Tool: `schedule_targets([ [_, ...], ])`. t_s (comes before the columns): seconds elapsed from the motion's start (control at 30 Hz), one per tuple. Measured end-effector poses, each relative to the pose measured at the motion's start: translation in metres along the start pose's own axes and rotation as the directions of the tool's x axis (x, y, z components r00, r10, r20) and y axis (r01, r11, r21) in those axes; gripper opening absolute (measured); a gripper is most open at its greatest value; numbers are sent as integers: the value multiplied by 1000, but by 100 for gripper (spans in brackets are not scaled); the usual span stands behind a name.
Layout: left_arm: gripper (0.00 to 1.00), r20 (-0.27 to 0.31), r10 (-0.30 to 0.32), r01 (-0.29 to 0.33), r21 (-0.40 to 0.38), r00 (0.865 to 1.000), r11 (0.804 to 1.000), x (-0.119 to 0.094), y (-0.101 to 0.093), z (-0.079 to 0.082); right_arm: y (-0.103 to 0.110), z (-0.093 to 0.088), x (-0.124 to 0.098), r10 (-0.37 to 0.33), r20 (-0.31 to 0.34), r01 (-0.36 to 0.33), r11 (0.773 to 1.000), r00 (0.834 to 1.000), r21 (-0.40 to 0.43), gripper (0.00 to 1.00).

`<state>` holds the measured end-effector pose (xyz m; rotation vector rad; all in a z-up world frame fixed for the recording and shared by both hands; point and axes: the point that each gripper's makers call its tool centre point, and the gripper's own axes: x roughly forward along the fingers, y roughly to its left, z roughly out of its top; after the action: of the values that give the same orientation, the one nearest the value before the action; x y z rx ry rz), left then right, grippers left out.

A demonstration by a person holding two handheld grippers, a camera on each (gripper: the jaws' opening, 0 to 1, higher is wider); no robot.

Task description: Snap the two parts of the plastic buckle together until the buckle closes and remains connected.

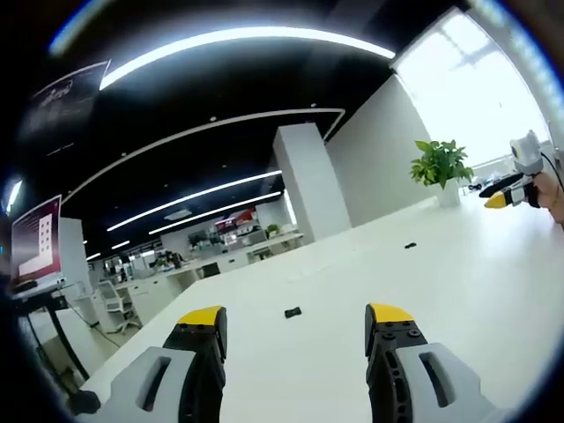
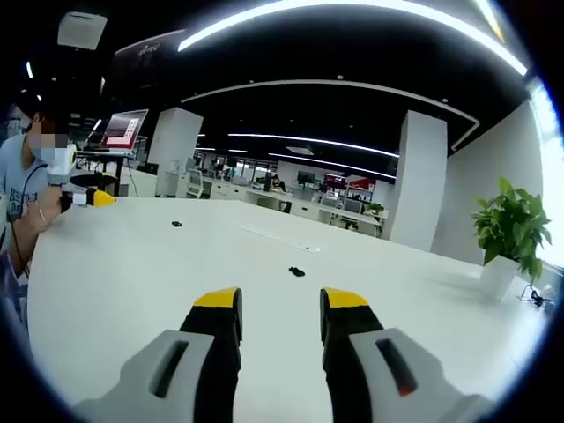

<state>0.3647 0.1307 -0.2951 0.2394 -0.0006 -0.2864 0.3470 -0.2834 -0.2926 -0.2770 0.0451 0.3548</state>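
Your left gripper (image 1: 295,319) hangs over the white desk (image 1: 458,291) with its yellow-tipped jaws wide apart and nothing between them. One buckle part (image 1: 293,312) lies flat on the desk ahead of those jaws, well clear of them; the other part (image 1: 410,245) sits much farther out toward the desk's far edge, so the two pieces are well apart and not joined. In the left gripper view your right gripper (image 1: 504,196) comes in at the right, above the desk's far right corner, near a potted plant (image 1: 441,166) that stands at that edge in a white pot; from there you cannot tell how its jaws stand. In the right gripper view its jaws are parted with a narrower gap, empty, over the bare desk. A buckle part (image 2: 297,271) lies ahead of them toward the middle of the desk, and the second part (image 2: 176,224) lies nearer the far left corner. Your left gripper (image 2: 99,199) shows at the left edge of the desk in that view, held by a hand (image 2: 40,220). The plant (image 2: 511,227) stands at the right side of the desk. The desk is plain, glossy white and very long. Around it is an open office: a black ceiling with long white light strips (image 1: 247,35), white square pillars (image 1: 308,181), rows of desks and chairs in the distance, a bright window (image 1: 480,84) behind the plant, and a screen (image 2: 123,129) on a stand beyond the left corner.
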Motion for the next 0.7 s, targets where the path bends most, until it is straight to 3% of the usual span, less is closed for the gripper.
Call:
schedule_targets([
  [0.4,64,-36,-11,12,25,999,1000,4,-4,-6,4,-3,3,16,-29,-17,999,999,-31,35],
  [0.7,64,-18,9,-8,22,1000,1000,1,2,-2,4,-14,7,17,-80,-20,999,997,-38,35],
])
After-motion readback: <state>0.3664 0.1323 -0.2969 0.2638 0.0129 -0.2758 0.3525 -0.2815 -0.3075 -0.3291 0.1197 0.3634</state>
